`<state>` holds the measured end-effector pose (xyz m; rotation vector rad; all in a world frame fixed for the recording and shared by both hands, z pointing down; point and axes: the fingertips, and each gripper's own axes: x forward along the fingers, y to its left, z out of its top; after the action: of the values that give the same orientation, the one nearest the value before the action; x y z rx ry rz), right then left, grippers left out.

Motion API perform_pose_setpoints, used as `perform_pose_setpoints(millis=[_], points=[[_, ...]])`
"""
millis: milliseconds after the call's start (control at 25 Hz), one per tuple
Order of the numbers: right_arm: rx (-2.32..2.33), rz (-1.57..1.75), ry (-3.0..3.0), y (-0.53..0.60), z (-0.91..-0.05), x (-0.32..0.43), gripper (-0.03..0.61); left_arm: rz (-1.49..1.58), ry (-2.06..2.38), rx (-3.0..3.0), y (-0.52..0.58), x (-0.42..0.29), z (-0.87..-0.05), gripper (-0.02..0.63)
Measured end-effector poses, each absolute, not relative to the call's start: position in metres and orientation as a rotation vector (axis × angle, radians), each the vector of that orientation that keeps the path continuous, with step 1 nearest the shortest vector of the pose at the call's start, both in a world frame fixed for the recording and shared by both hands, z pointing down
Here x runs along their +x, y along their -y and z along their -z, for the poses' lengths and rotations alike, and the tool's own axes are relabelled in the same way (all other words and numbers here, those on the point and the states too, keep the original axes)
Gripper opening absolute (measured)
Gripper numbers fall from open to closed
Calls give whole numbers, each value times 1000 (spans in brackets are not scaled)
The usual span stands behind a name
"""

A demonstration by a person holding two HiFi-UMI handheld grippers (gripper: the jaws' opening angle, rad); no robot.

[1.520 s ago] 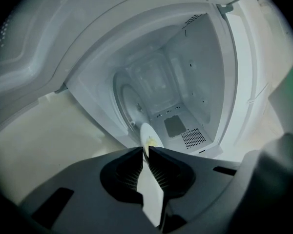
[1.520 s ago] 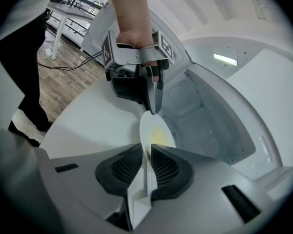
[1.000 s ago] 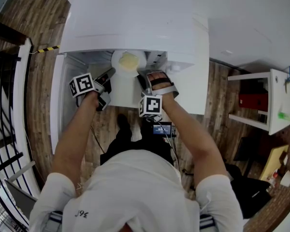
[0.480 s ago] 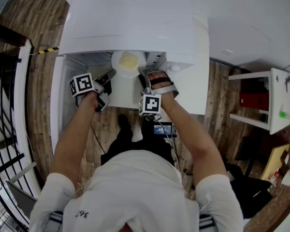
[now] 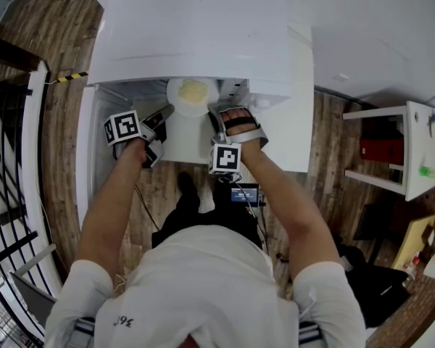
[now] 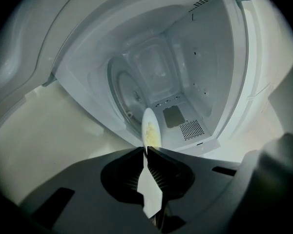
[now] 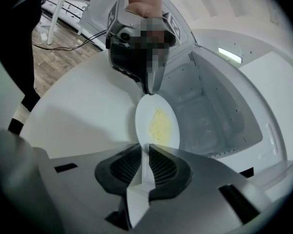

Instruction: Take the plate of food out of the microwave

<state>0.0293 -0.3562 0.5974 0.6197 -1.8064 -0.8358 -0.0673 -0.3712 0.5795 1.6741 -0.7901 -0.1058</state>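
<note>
A white plate (image 5: 193,94) with yellow food on it hangs at the mouth of the open white microwave (image 5: 196,35). My left gripper (image 5: 165,112) is shut on the plate's left rim and my right gripper (image 5: 212,112) is shut on its right rim. In the left gripper view the plate (image 6: 150,128) stands edge-on between the shut left gripper (image 6: 142,152), with the empty cavity (image 6: 156,67) behind. In the right gripper view the plate (image 7: 158,123) shows its food face beyond the shut right gripper (image 7: 145,147), and the left gripper (image 7: 149,87) pinches the far rim.
A glass turntable (image 6: 127,89) lies inside the cavity. A white ledge (image 5: 185,140) runs below the plate in front of the opening. A white shelf unit (image 5: 402,151) with a red box stands at the right, and a black railing (image 5: 7,158) is at the left over the wooden floor.
</note>
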Motion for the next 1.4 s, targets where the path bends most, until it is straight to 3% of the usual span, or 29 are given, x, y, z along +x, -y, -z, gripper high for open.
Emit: perform_pose_setpoints(millis=[320,520,1400], points=[[628,848,1822,356,-591,26,49,106,834,1714,379,-72,-576,26],[636,861,1838,355,-585,25,48,108,843,1716,381,-72,-577,64],[604,882,1836,347,-587,28,44,135,779,1571,383,-64,-581,32]])
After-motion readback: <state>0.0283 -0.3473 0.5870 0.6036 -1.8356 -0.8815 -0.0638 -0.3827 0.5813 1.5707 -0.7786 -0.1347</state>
